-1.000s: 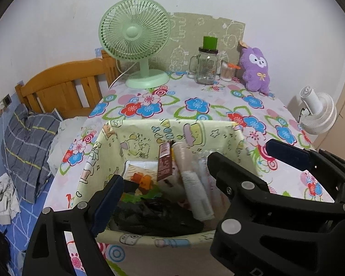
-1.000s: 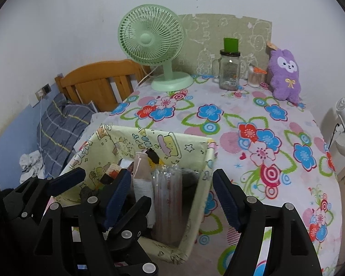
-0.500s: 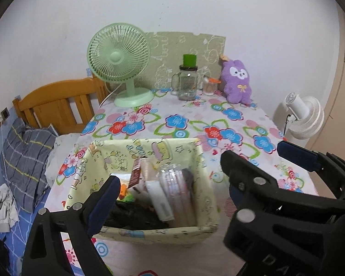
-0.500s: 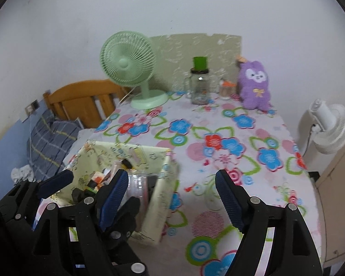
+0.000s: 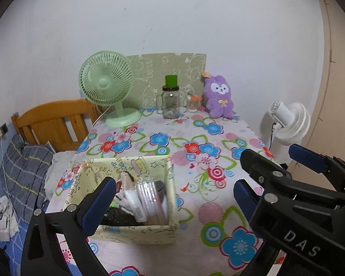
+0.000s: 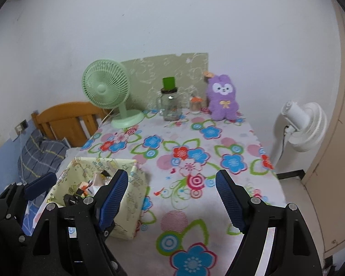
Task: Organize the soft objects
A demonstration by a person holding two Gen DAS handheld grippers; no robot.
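On the floral tablecloth [image 5: 218,209] stands a pale-yellow printed fabric bin [image 5: 135,231], stuffed; both claws gape empty.

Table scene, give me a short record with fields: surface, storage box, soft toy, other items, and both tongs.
surface: table under a floral cloth
storage box: yellow fabric box, near left, filled with assorted items
soft toy: purple plush, upright, far edge
other items: green fan, glass jar
left tongs: open, empty
right tongs: open, empty
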